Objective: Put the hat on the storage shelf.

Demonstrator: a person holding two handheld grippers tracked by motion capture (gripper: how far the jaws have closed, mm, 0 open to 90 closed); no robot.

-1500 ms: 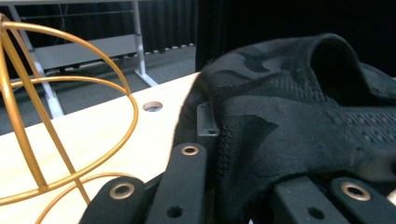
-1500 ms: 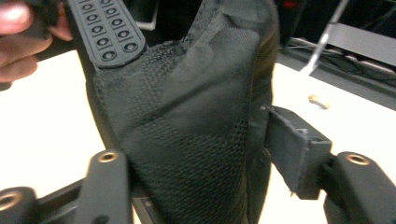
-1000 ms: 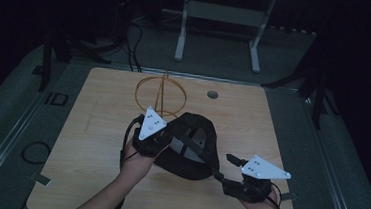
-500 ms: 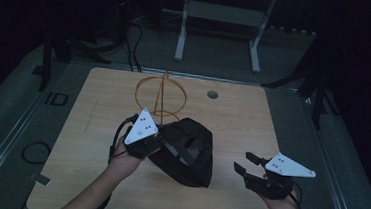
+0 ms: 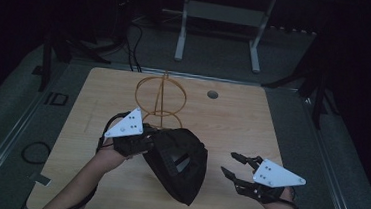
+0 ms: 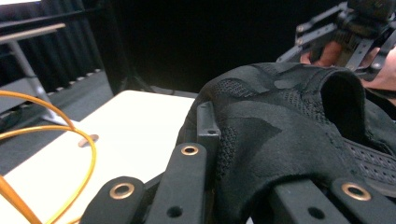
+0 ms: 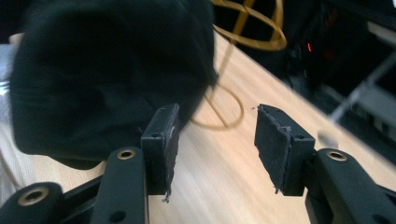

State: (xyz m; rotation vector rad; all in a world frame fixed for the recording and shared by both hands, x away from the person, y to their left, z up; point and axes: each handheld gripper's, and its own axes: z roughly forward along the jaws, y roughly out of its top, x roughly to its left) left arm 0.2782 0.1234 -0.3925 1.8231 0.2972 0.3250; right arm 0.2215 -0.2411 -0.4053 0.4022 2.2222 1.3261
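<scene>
Black cap [image 5: 179, 164]: it lies toward the near middle of the wooden table [image 5: 252, 125], hanging partly from my left jaws, its lower end resting on the tabletop; in the left gripper view its patterned cloth [image 6: 280, 135] bulges right over my jaws.
Left gripper [image 5: 138, 143]: I hold it at the cap's left edge, clamped tight on the fabric; the grey three-cornered plate sits on top of it.
Left jaws: clenched on the cap's rim, the cloth pinched between them.
Right gripper [image 5: 236, 166]: it sits near the table's near right corner, just beside the cap but apart from it, pointing toward it.
Right jaws: released, with a clear gap and nothing between the pads [image 7: 163, 135]; they have just been closing a little.
Right gripper view: the cap [image 7: 107, 79] sits blurred ahead and to the left of my jaws, bare wood between the pads.
Wire stand [image 5: 160, 95]: a yellow-orange frame of hoops standing upright behind the cap, near the table's far middle.
Round hole [image 5: 213, 94]: set in the tabletop, to the right of the stand.
</scene>
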